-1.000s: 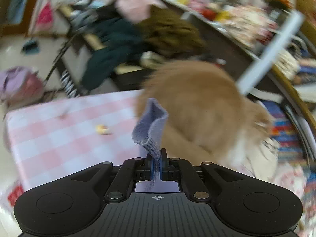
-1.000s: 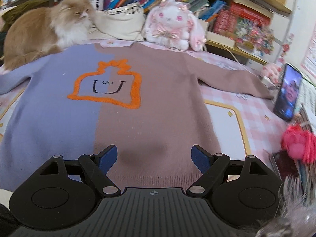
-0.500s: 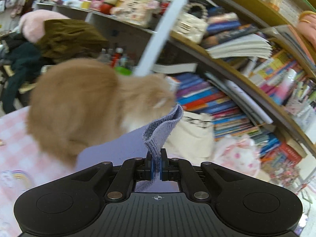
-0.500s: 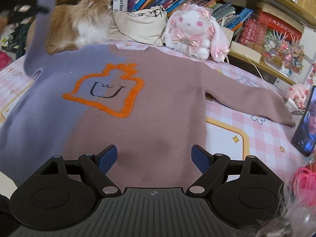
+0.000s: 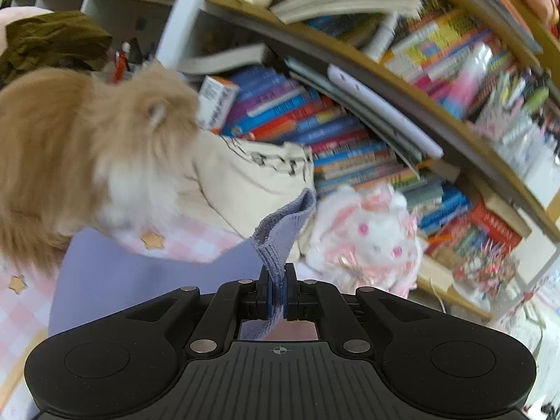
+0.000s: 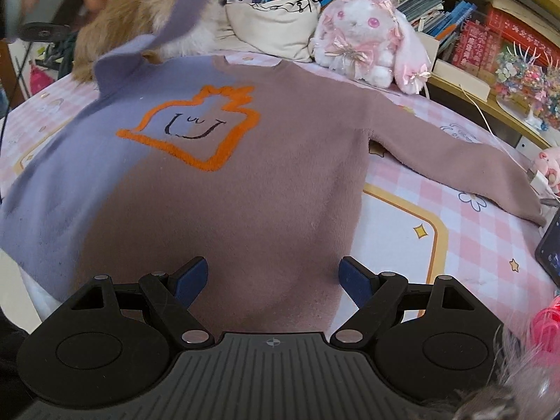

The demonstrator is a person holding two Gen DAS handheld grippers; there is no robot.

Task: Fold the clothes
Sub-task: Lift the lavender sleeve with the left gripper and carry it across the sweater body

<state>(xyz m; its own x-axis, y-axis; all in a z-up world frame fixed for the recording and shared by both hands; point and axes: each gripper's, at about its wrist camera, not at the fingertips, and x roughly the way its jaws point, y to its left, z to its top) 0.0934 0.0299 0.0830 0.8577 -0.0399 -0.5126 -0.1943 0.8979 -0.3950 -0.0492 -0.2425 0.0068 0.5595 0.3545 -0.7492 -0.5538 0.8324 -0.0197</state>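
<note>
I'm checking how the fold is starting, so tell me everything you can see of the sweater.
The sweater is a soft knit, lilac on one half and dusty brown on the other, with an orange fuzzy outline around a drawn face on the chest. It lies front-up on the pink checked tablecloth. The brown sleeve lies stretched out flat; the lilac sleeve is lifted, its ribbed cuff pinched in the left gripper. The open right gripper hovers over the hem.

The cat [image 5: 87,147] is blurred, and the books [image 5: 472,63] on the shelf too. The sweater [image 6: 245,182] covers most of the worktop [image 6: 472,210]. The phone [image 6: 551,252] is cut off by the right edge. The lifted sleeve [image 6: 182,17] hides part of the cat.
</note>
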